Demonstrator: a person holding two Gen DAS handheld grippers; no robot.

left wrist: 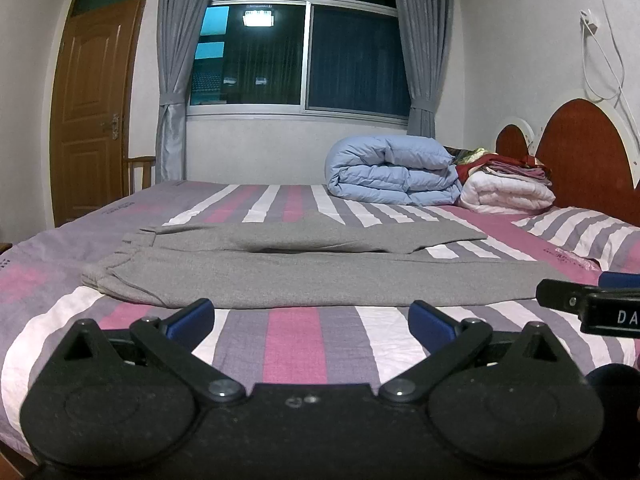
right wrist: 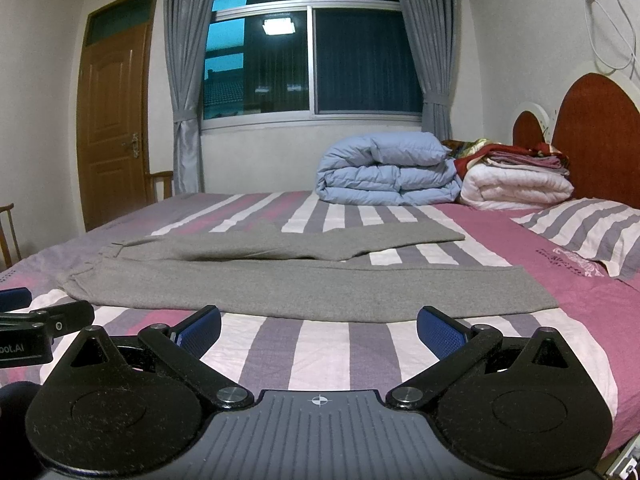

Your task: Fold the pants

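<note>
Grey pants point(left wrist: 304, 276) lie flat across the striped bed, waistband to the left and both legs stretched to the right; they also show in the right wrist view point(right wrist: 280, 284). My left gripper point(left wrist: 311, 320) is open and empty, just short of the near leg's edge. My right gripper point(right wrist: 319, 326) is open and empty, also just short of the near leg, toward its cuff end. Each gripper shows at the edge of the other's view: the right one point(left wrist: 588, 304) and the left one point(right wrist: 36, 328).
The bed point(left wrist: 296, 344) has a pink, purple and white striped sheet. A folded blue duvet point(left wrist: 392, 170), a white quilt point(left wrist: 508, 194) with stacked clothes and a striped pillow point(left wrist: 584, 236) lie by the red headboard point(left wrist: 584, 152). A door point(left wrist: 92, 120) stands left.
</note>
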